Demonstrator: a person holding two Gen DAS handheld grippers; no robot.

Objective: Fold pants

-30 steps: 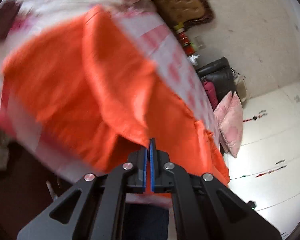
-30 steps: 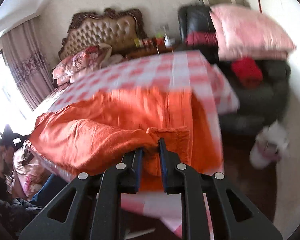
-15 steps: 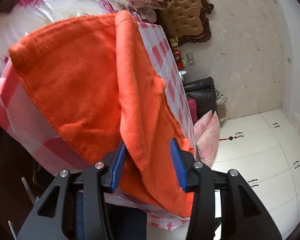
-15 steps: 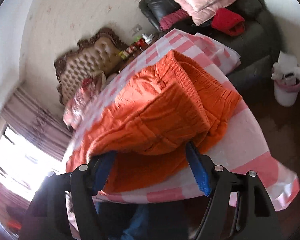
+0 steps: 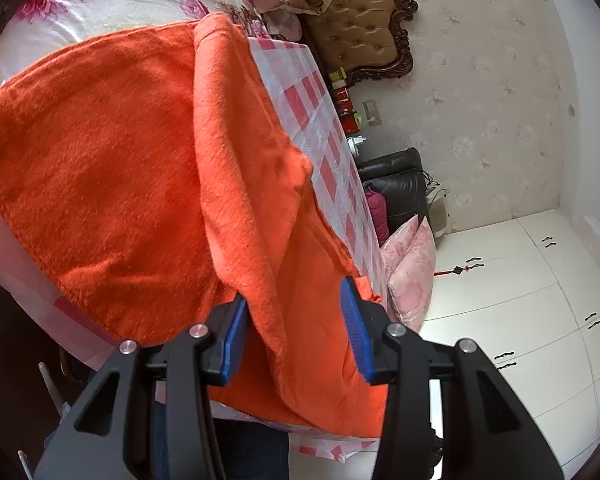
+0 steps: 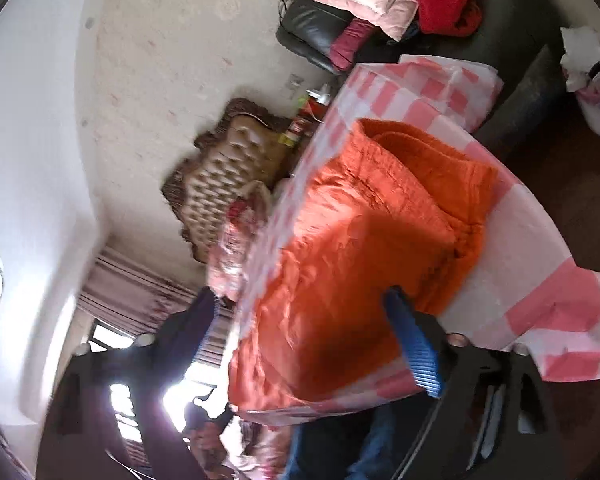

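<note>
Both grippers released pants (image 5: 148,152), edge overhanging.

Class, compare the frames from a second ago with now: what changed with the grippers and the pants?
Both the left gripper and the right gripper opened, letting go of the orange pants and drawing back. The pants stayed folded on the checked tablecloth.

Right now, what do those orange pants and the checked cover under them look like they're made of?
The orange pants look like a soft, fuzzy fleece or terry: matte, with a nappy surface and thick rounded folds. The pink-and-white checked cover looks like thin plastic sheeting: smooth and slightly glossy, crinkling stiffly where it hangs off the corner in the right wrist view. Neither can be confirmed by look alone.
</note>
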